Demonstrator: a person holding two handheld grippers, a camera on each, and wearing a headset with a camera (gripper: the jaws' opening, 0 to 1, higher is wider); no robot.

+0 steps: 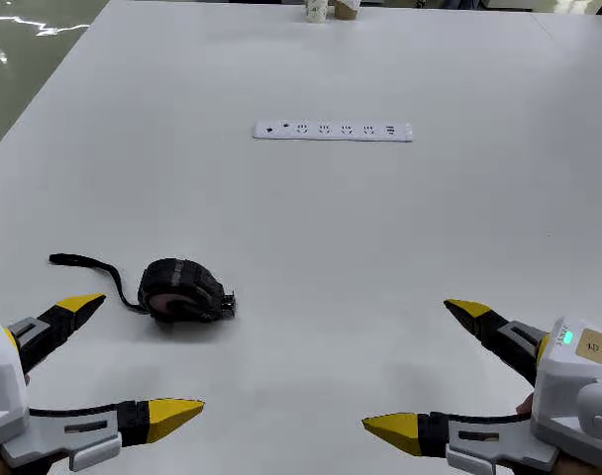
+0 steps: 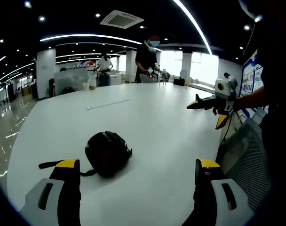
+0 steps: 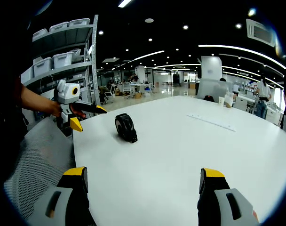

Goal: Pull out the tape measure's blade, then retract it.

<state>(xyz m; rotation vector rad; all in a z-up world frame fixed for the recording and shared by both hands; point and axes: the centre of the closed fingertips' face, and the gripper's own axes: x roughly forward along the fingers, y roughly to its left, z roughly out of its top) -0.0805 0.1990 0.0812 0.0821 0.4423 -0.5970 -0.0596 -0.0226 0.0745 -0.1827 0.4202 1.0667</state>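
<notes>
1. 1 black, round tape measure (image 1: 185,290) lies on the white table (image 1: 331,228), its 1 black wrist strap (image 1: 93,264) trailing left.
2. 2 yellow-tipped grippers: the left gripper (image 1: 143,353) is near the tape measure and the right gripper (image 1: 415,365) well apart from it; both gape wide, holding nothing.
3. 1 long white power strip (image 1: 333,131) lies farther back.

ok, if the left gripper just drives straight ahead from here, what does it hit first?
Probably the tape measure: it lies ahead of the left gripper, in line with the gap between its open jaws, a little off-centre. Depth is hard to judge.
</notes>
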